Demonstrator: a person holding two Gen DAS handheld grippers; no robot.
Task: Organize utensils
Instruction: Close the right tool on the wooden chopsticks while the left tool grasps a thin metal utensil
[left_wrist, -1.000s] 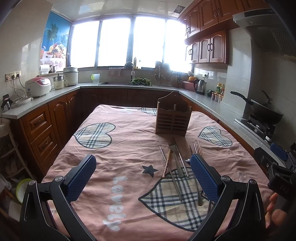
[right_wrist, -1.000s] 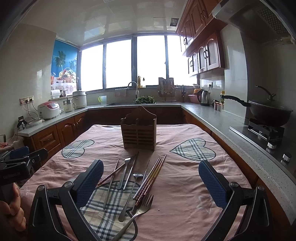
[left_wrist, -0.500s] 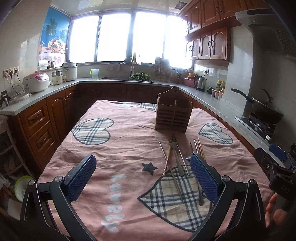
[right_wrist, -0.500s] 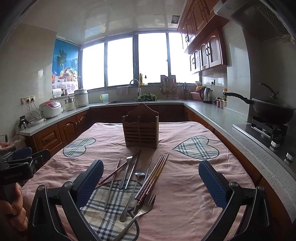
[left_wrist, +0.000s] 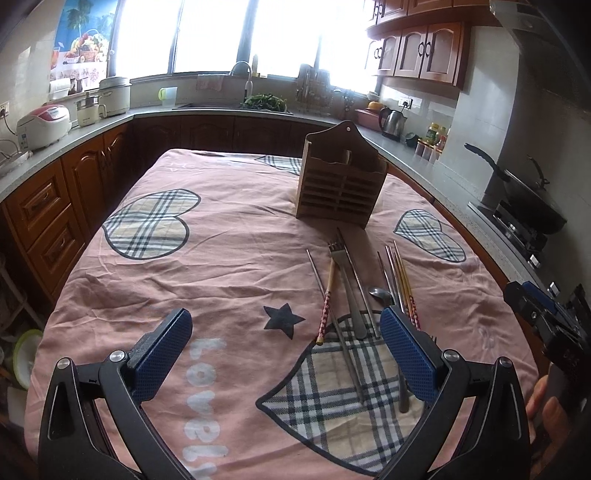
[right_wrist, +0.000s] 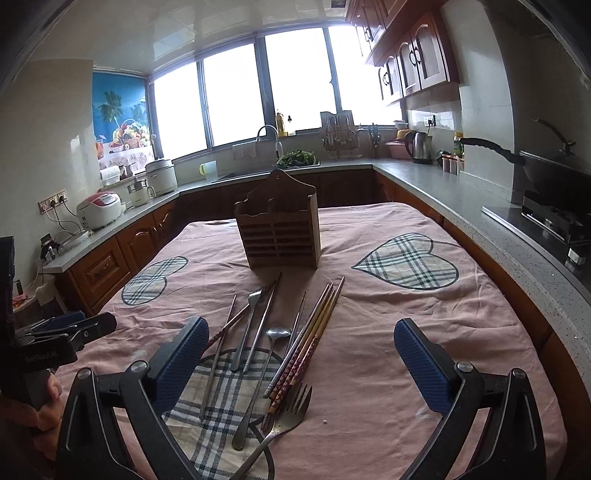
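Observation:
A slotted wooden utensil holder (left_wrist: 340, 184) (right_wrist: 279, 229) stands upright mid-table. In front of it lie loose utensils: a fork (left_wrist: 338, 254), a spoon (left_wrist: 380, 293) (right_wrist: 277, 334), metal chopsticks, red-patterned chopsticks (right_wrist: 314, 332) and a second fork (right_wrist: 291, 406) nearest the right camera. My left gripper (left_wrist: 284, 332) hangs open over the cloth, left of the pile, its right pad over the chopstick ends. My right gripper (right_wrist: 301, 336) is wide above the pile with its jaws closing. The utensils lie below, between its fingers, and no pad presses on them.
A pink cloth with plaid hearts covers the table (left_wrist: 221, 240). Counters run around three sides, with a rice cooker (left_wrist: 42, 125), a sink (right_wrist: 273, 147), a kettle (right_wrist: 419, 147) and a wok on the stove (right_wrist: 546, 173). A hand holds each gripper at the frame edges.
Both cameras have moved forward and tipped downward, so the holder and the utensil pile look nearer and larger. Nothing on the table has moved.

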